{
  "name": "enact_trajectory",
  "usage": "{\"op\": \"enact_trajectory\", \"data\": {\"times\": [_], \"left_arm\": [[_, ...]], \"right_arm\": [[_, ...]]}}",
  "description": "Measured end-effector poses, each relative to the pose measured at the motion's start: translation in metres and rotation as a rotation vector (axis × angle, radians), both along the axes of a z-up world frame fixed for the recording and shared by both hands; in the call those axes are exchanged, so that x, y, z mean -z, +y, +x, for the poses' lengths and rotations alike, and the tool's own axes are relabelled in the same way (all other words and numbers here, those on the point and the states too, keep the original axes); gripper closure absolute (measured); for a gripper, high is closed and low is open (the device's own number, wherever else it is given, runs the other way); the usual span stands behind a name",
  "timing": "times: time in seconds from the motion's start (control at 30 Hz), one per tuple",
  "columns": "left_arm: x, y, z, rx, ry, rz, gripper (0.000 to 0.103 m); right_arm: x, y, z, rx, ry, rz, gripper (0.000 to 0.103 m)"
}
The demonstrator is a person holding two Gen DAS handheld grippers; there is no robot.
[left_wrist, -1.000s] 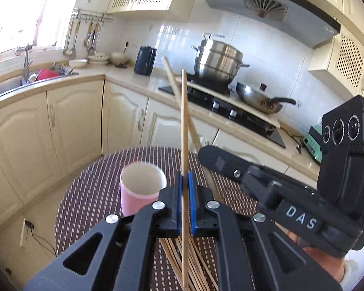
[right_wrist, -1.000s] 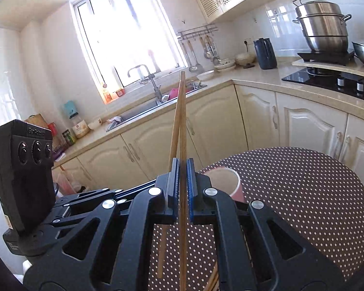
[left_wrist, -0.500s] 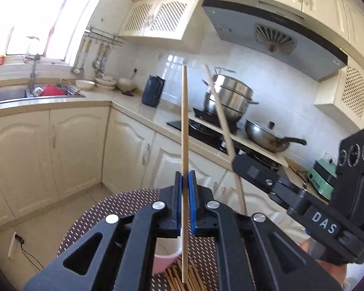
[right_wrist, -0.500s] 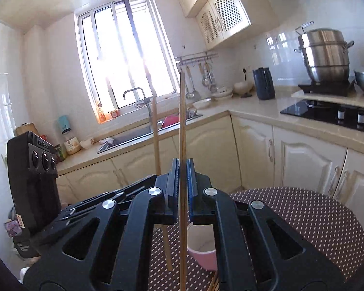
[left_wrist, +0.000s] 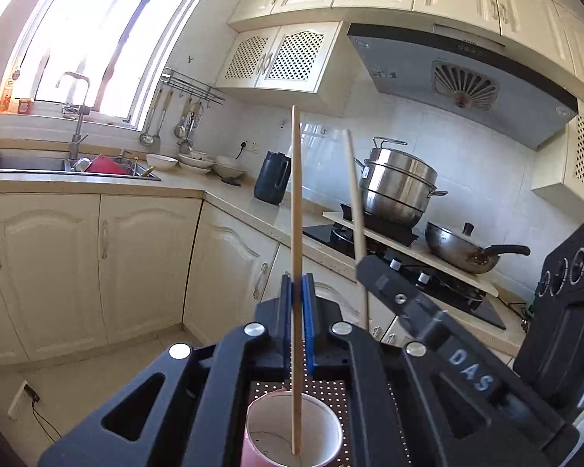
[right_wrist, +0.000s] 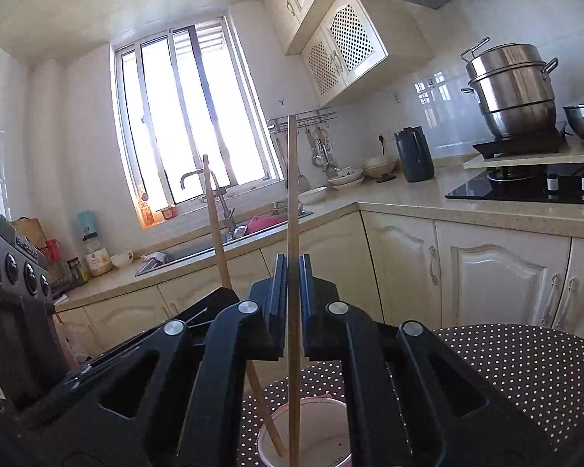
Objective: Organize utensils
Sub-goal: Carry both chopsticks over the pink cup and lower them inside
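Wooden chopsticks (left_wrist: 296, 210), two; one cup (left_wrist: 292, 428)

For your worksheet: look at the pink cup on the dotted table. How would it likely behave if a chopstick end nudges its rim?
The pink cup looks thin-walled and nearly empty, so probably light and apt to slide or tip. It stands taller than wide on a dotted table, which may give some grip. Two chopsticks leaning inside could lever it over.
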State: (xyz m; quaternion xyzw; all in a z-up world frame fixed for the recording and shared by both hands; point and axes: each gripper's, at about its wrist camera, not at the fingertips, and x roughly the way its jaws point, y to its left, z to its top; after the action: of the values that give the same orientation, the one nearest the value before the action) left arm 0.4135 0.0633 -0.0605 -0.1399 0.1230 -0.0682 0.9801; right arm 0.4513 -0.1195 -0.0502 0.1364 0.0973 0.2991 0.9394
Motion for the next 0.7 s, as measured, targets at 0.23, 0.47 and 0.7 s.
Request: {"op": "enact_trajectory", "data": {"times": [0.23,0.47,0.7], "left_arm": [[0.02,-0.004,0.004,-0.001,0.022,0.025,0.097],[0.031,-0.004,-0.001,0.002,0.036,0.041,0.097],[0.036,-0.002,-0.008,0.011,0.06,0.067,0.097]], "right_arm": [[0.021,0.001,0.012,0.014,0.013,0.013,0.096],[0.037,0.002,0.016,0.012,0.026,0.02,0.096],[0.045,0.004,-0.009,-0.043,0.017,-0.04,0.096]]}}
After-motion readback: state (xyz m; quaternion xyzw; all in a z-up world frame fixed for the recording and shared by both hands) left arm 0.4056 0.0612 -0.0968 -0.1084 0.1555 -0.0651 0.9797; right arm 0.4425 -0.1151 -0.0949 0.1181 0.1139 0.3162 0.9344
